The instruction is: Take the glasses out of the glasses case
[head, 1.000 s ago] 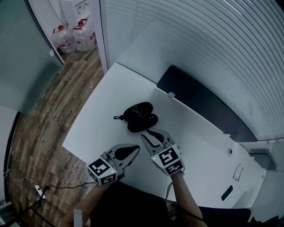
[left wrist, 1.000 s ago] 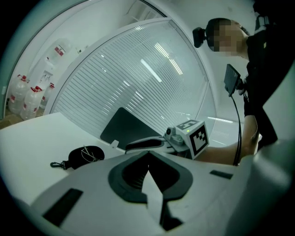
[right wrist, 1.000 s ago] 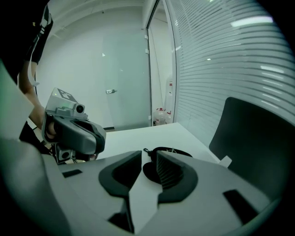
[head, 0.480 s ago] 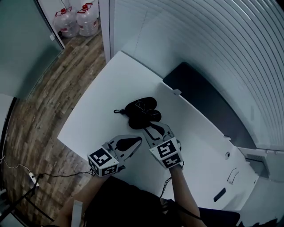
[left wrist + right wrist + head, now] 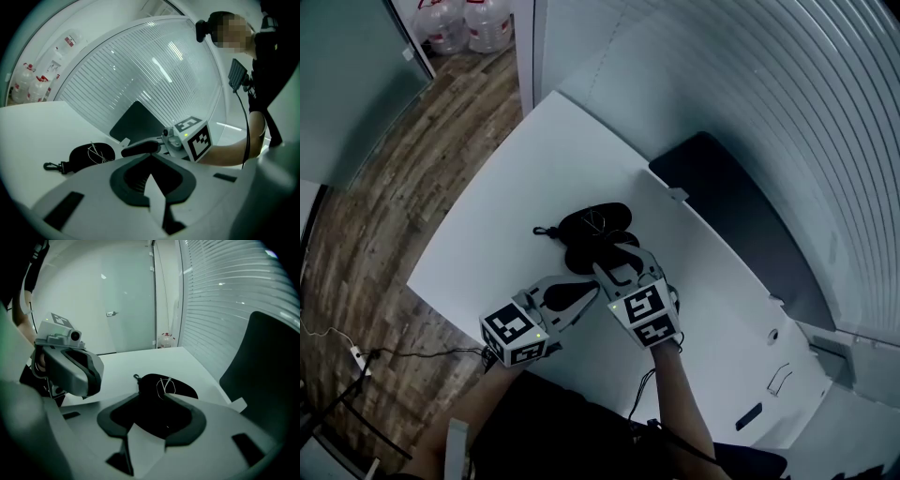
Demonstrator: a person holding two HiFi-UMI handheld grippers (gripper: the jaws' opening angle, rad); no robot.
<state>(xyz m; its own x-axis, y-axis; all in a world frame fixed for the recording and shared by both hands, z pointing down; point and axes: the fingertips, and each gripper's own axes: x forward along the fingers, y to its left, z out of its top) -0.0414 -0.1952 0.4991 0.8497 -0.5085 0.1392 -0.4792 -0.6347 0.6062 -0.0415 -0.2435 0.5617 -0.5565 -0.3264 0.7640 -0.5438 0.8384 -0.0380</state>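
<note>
Glasses case [image 5: 595,225]: black, hinged open into two oval halves, pale wire shape in the far one. It lies mid-table [image 5: 487,244], long axis left-right in head view, clip [image 5: 542,231] pointing left. Right gripper [image 5: 621,262]: jaws just been opening, now wide, near half between them, not squeezed. Left gripper [image 5: 589,295]: jaws together, empty.

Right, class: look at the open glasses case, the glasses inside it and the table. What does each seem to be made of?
Glasses case: matt black and soft-looking, perhaps fabric or faux leather; it shows no shine.
Glasses: thin pale wire, probably metal; only fine bright lines show.
Table: smooth white, possibly laminate; an even surface with a faint sheen.
</note>
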